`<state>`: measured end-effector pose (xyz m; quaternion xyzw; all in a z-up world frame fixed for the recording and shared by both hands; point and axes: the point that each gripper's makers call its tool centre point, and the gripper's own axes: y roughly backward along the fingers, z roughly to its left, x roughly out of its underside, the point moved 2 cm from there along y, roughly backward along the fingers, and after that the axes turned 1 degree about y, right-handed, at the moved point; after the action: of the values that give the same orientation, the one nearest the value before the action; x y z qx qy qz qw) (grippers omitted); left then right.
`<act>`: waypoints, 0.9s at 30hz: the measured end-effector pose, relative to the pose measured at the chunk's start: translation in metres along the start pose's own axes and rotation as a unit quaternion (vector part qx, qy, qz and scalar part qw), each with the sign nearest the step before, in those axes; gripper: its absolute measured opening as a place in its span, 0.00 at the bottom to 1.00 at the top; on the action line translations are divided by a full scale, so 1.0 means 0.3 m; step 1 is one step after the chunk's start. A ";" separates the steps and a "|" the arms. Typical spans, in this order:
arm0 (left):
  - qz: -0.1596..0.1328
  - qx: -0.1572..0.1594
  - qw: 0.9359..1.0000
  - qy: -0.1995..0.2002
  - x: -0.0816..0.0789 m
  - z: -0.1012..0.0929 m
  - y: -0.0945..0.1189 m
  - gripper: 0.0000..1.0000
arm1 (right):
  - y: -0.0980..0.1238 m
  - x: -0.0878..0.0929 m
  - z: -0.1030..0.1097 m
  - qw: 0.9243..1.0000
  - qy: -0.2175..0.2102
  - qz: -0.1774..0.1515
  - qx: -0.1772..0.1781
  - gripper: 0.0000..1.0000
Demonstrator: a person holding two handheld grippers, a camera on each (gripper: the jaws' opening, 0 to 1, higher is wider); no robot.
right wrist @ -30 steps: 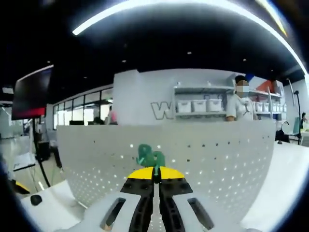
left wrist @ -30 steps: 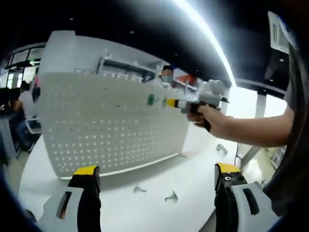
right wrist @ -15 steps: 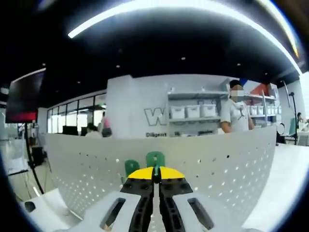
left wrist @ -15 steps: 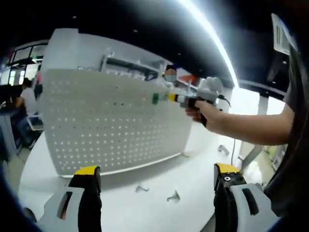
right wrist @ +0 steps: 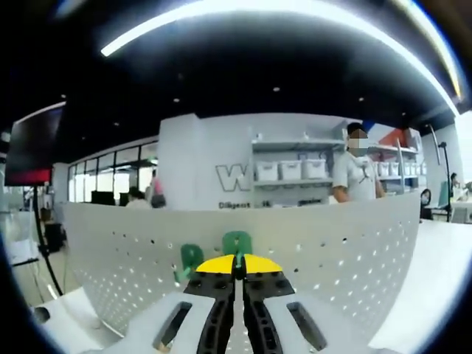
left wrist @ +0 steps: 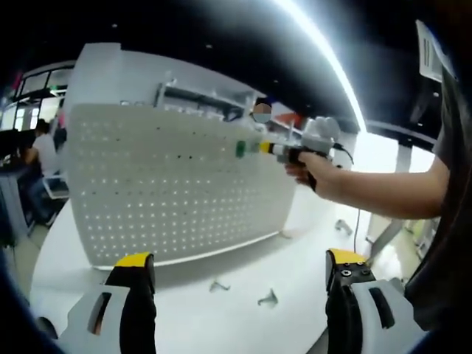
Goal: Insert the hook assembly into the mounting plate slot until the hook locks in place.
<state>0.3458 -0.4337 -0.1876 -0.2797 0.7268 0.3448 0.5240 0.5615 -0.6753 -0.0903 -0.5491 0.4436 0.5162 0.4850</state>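
Change: since the earlier frames the right hand-held gripper has carried the green hook from mid-panel up to the top edge of the pegboard.
Left hand-held gripper: jaws spread wide apart, gripping nothing, low in the left gripper view.
Surface: white; two small metal hooks lie loose on it in front of the pegboard.
Right hand-held gripper: jaws pressed together on the green hook's stem, yellow tips at the pegboard face; a person's hand holds its grip.
Green hook: upright just above the jaw tips, at the panel's upper rim.
Second green hook: on the pegboard just to its left.
Pegboard: white, perforated, standing upright on the surface.
Background: shelves with white bins, a person standing beyond.
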 end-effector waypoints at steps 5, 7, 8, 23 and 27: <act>0.000 -0.003 1.000 0.002 0.001 0.004 0.003 0.97 | 0.000 0.004 0.004 1.000 0.006 0.000 0.002 0.00; -0.001 -0.004 1.000 0.003 0.001 0.006 0.007 0.97 | -0.002 0.008 0.003 1.000 0.006 0.002 0.003 0.00; -0.001 -0.005 1.000 0.004 0.002 0.007 0.008 0.97 | -0.003 0.013 0.003 1.000 0.005 0.004 0.004 0.00; 0.001 -0.009 1.000 0.003 -0.002 0.018 0.014 0.96 | -0.018 0.044 -0.004 1.000 -0.003 0.003 0.012 0.00; 0.002 -0.012 1.000 0.005 0.000 0.025 0.018 0.96 | -0.023 0.051 -0.008 1.000 0.006 -0.001 0.015 0.00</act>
<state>0.3459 -0.4246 -0.1880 -0.2863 0.7256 0.3527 0.5169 0.5698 -0.6764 -0.1050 -0.5458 0.4533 0.5057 0.4909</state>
